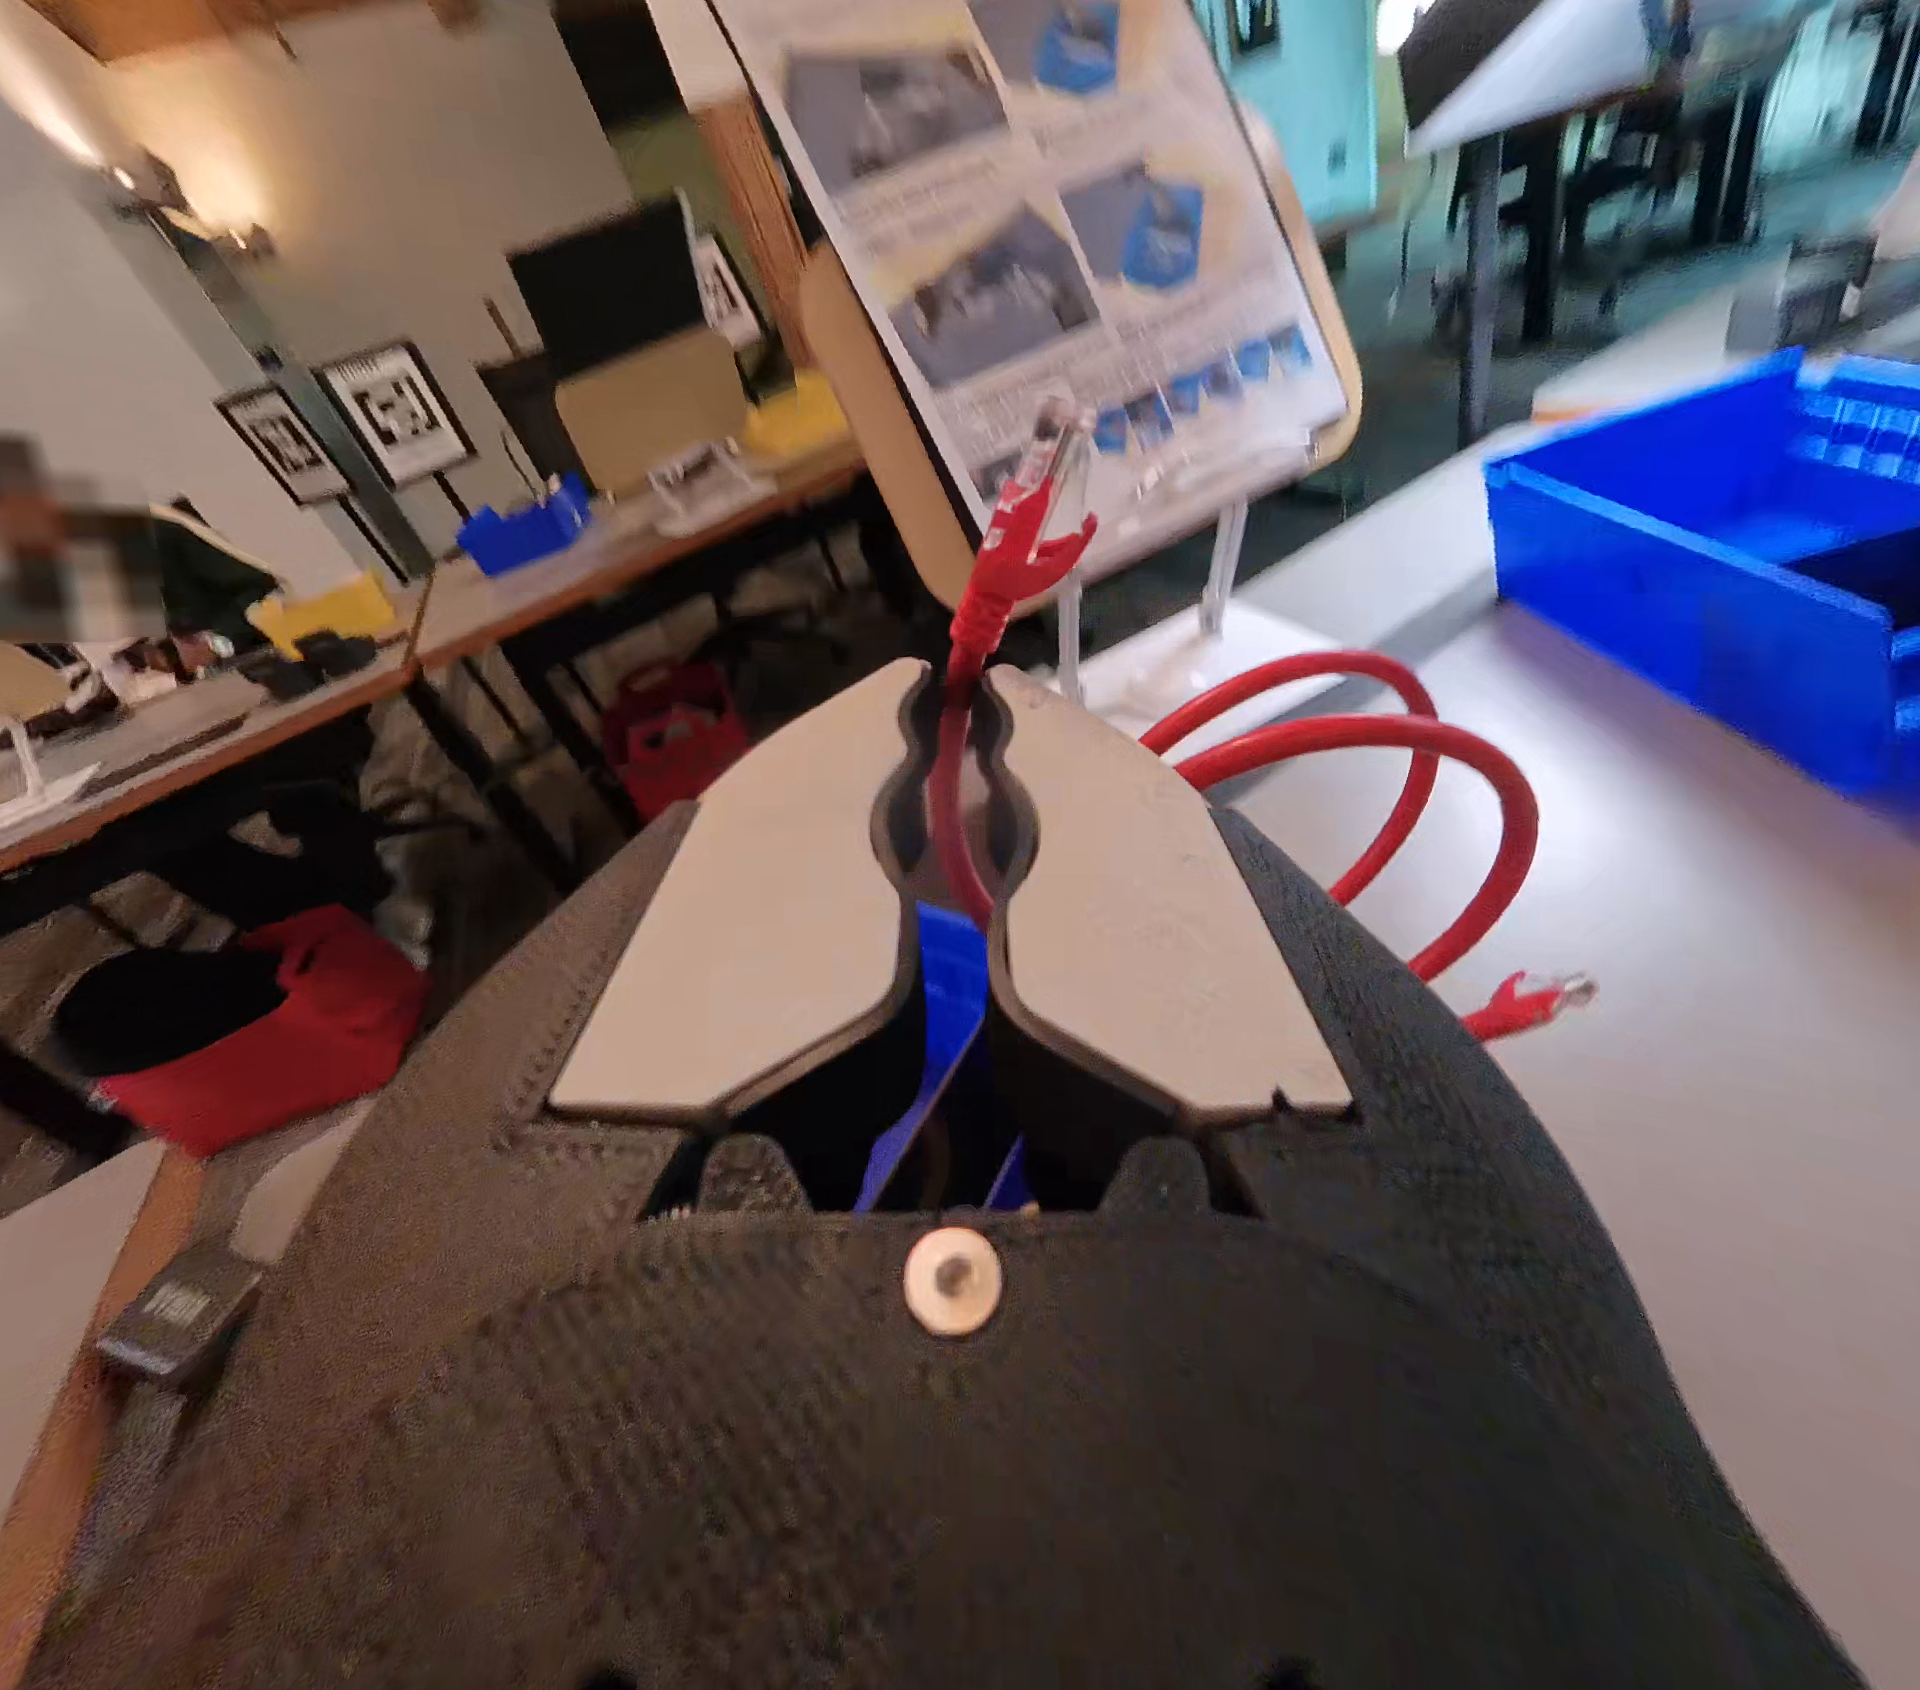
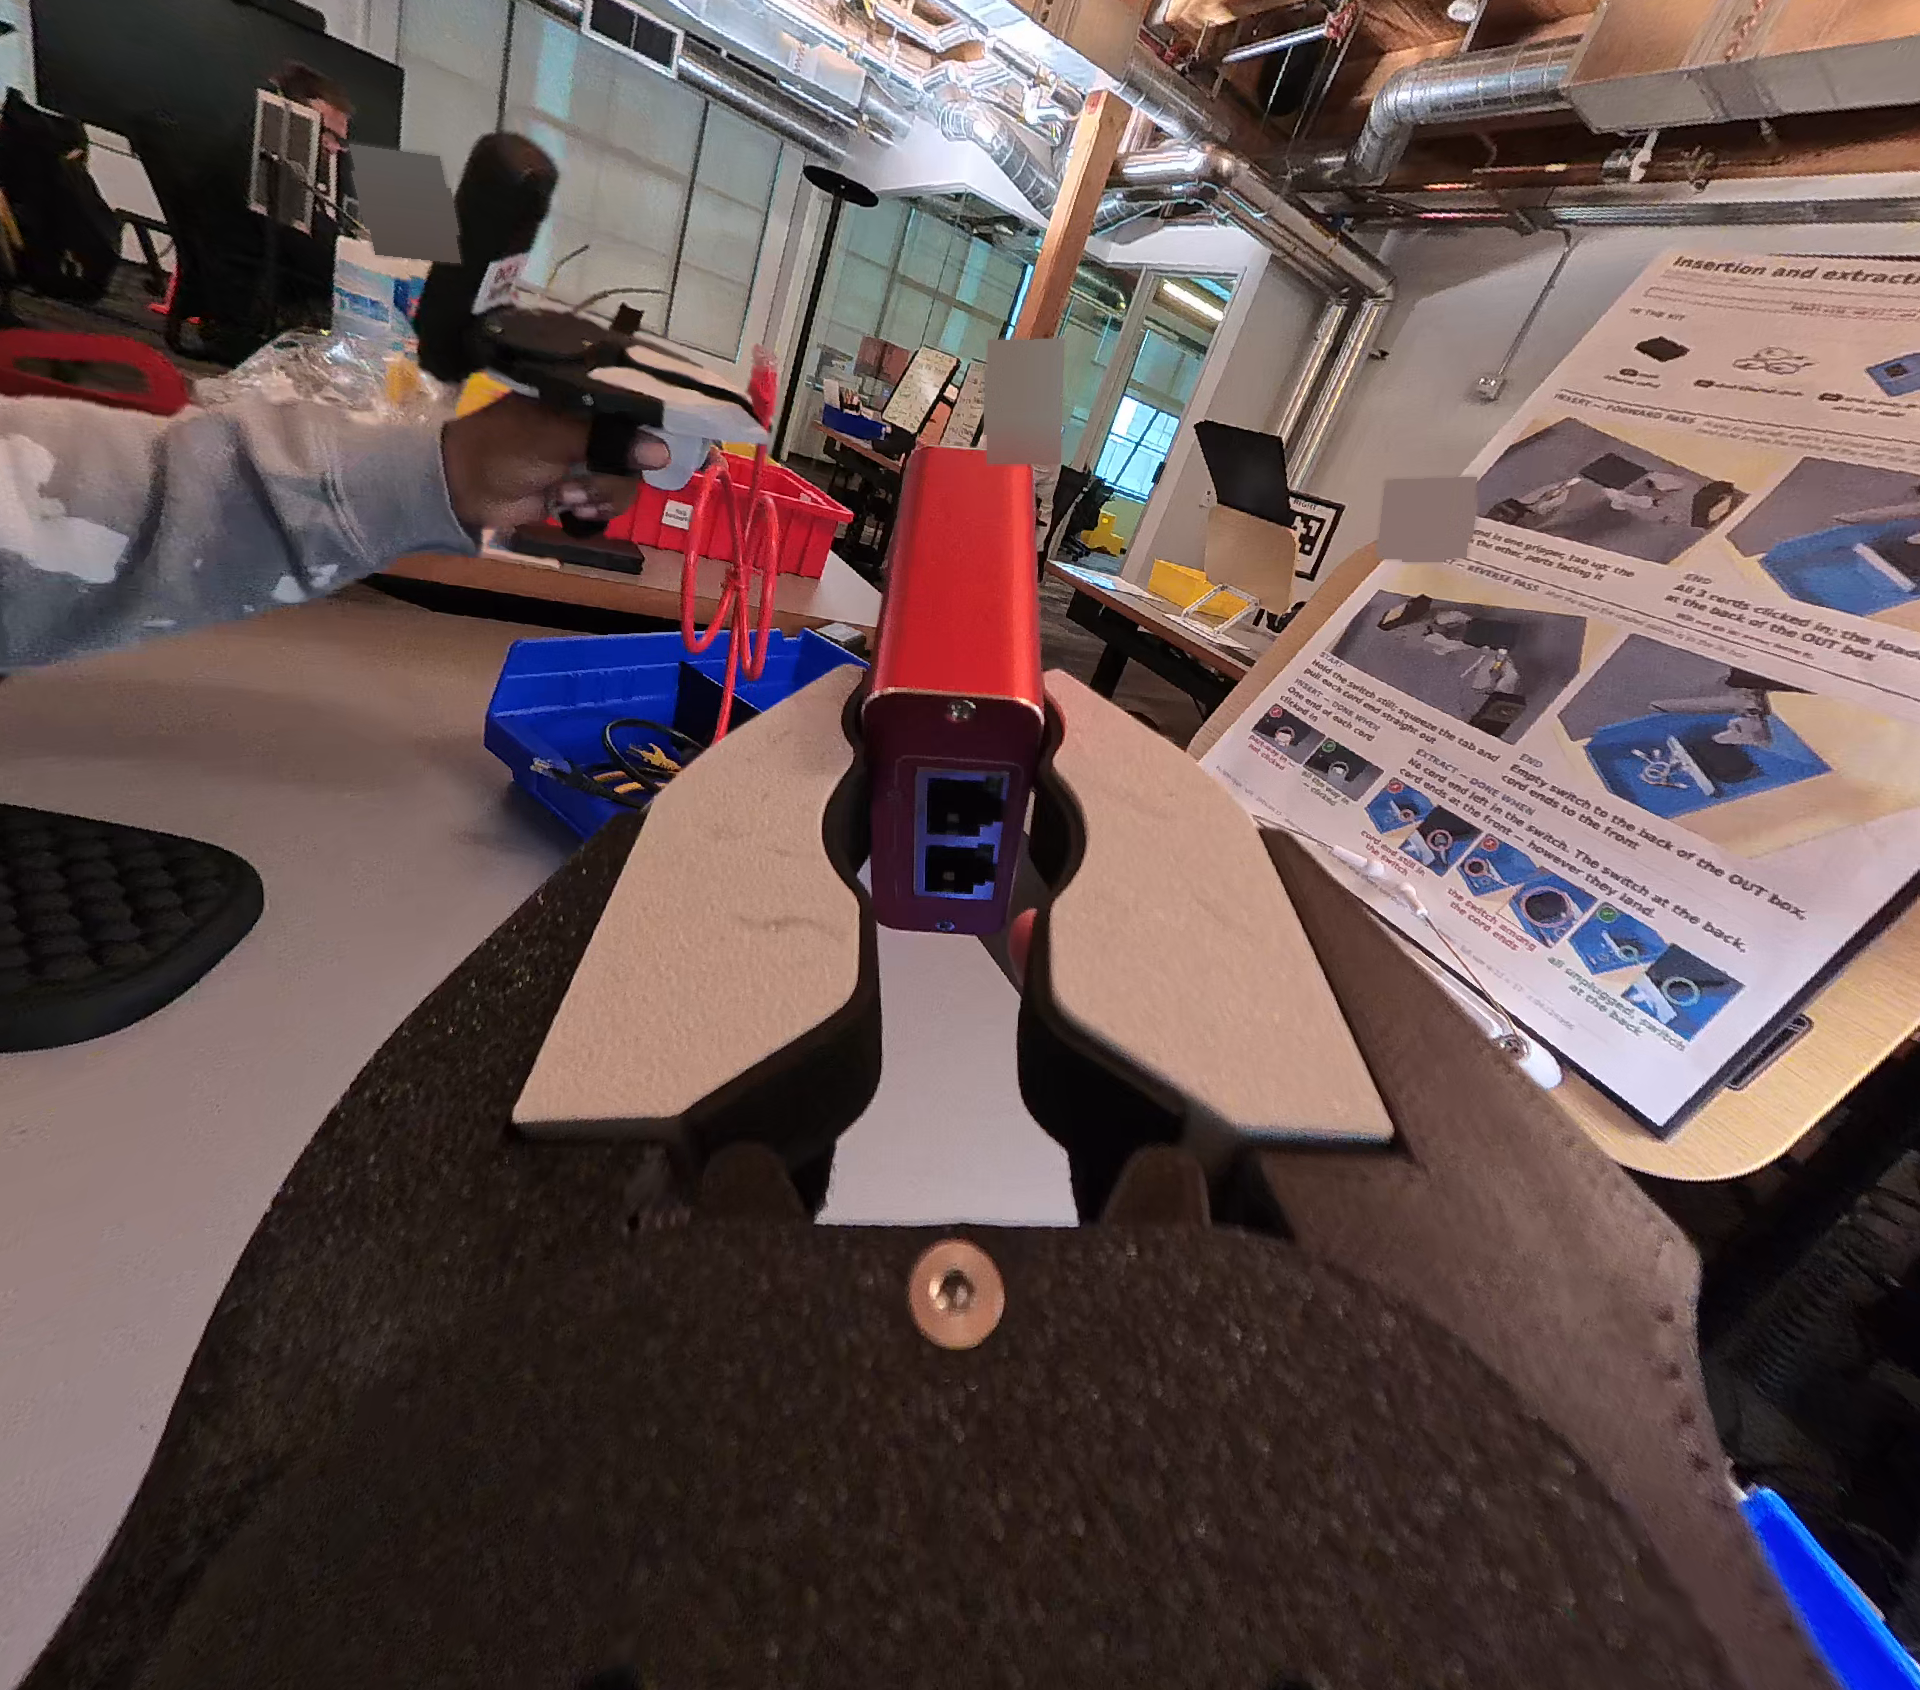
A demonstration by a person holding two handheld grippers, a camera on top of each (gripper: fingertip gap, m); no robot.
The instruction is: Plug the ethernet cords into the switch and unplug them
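My left gripper (image 1: 956, 684) is shut on a red ethernet cord (image 1: 961, 767) just behind its plug (image 1: 1034, 497), which sticks up past the fingertips. The cord loops to the right and its other plug (image 1: 1532, 1001) hangs near the table. My right gripper (image 2: 951, 695) is shut on a red metal switch (image 2: 961, 580), held lengthwise with two empty ports (image 2: 961, 835) facing the camera. In the right wrist view the left gripper (image 2: 727, 414) is raised at the left above a blue bin (image 2: 561, 705), with the red cord (image 2: 732, 570) dangling from it.
A blue bin (image 1: 1704, 591) stands on the grey table (image 1: 1662, 1121) at the right. The blue bin in the right wrist view holds black and yellow cords (image 2: 634, 757). An instruction board (image 2: 1621, 684) leans on a stand at the right. A black mat (image 2: 94, 913) lies at the left.
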